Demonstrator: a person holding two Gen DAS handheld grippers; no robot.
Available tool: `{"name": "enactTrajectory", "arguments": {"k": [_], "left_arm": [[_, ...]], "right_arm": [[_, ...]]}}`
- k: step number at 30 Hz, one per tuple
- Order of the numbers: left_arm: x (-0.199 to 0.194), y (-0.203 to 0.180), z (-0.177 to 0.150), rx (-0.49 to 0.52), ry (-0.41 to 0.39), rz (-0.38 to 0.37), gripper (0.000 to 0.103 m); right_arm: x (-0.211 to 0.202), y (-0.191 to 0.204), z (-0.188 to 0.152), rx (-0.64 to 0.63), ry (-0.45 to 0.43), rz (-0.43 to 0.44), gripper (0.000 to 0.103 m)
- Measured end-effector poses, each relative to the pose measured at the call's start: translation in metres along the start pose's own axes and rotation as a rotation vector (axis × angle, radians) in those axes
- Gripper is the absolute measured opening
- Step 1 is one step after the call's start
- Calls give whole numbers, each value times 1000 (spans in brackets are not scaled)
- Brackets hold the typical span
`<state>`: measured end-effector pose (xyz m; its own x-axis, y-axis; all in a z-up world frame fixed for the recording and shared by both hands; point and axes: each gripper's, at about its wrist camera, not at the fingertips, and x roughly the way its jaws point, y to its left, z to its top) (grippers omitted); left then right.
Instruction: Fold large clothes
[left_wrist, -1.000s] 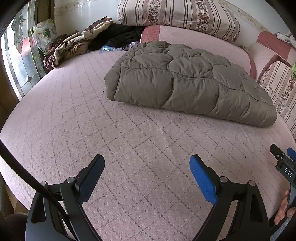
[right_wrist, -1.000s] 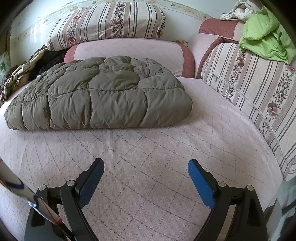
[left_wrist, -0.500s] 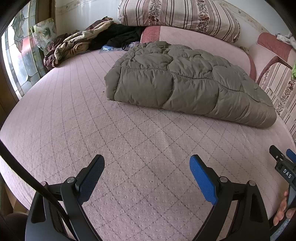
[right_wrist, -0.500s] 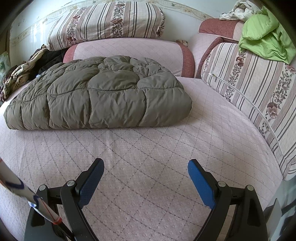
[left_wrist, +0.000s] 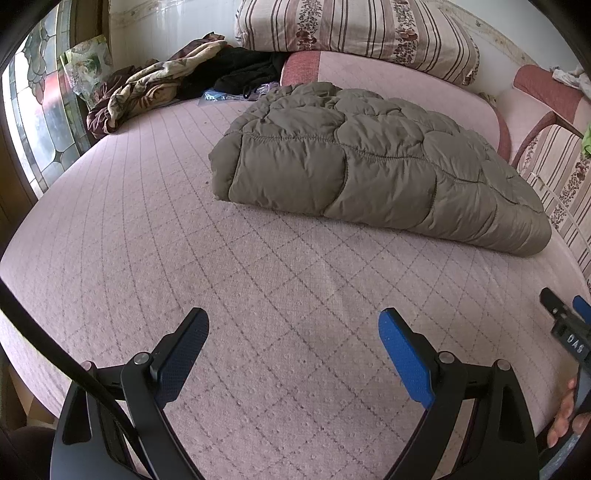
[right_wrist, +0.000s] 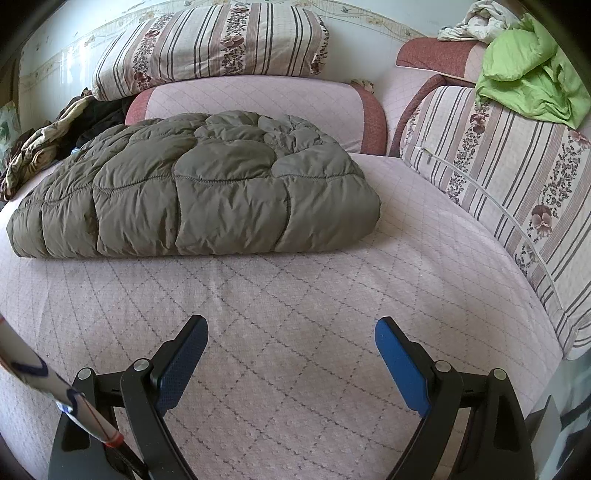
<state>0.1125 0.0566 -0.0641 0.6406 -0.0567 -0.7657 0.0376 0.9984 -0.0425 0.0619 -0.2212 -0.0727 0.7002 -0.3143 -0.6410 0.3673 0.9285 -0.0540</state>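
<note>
An olive quilted puffer coat (left_wrist: 369, 162) (right_wrist: 199, 192) lies folded into a thick rectangle on the pink quilted bed cover (left_wrist: 258, 295) (right_wrist: 295, 314). My left gripper (left_wrist: 293, 332) hovers over bare cover well short of the coat, open, nothing between its blue pads. My right gripper (right_wrist: 291, 336) is likewise open and empty, in front of the coat's near edge. Part of the right gripper, with fingers of the hand that holds it, shows at the right edge of the left wrist view (left_wrist: 569, 332).
A striped floral pillow (right_wrist: 210, 40) rests on the headboard cushion behind the coat. Crumpled clothes (left_wrist: 155, 88) pile at the back left by a stained-glass window (left_wrist: 40, 122). A striped sofa arm (right_wrist: 517, 177) with a green cloth (right_wrist: 528, 77) borders the right.
</note>
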Motion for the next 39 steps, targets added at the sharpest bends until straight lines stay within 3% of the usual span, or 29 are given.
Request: {"name": "enactTrajectory", "arguments": {"k": [7,10,12,16,18,22,26,29,34,39], "left_arm": [[12,26,57,-76,3,-23,93],[37,40,94,-98,0,-20,93],[57,49,112,-114,14,-28,93],[101,67,136,-201,83,-172,93],[119,68,144,-219,100,-210,95],[147,63,164,-245,114,-251,97],[168,54,182,-256,122,-249,96],[176,43,194,-216,91,-208,96],[174,39,203,-177,69,-167,96],[144,37,201,-137,36,-109,94]], "right_arm": [[13,-67,48,186,3,48,98],[49,-97,68,318,66,137,98],[77,-113,72,430,116,250,98],[122,-124,74,587,181,433,98],[139,-117,77,599,203,465,98],[165,-103,86,623,232,475,99],[181,-99,96,655,226,491,85],[182,-91,108,593,191,438,80],[179,-82,111,574,166,383,76],[160,-85,105,579,144,361,75]]}}
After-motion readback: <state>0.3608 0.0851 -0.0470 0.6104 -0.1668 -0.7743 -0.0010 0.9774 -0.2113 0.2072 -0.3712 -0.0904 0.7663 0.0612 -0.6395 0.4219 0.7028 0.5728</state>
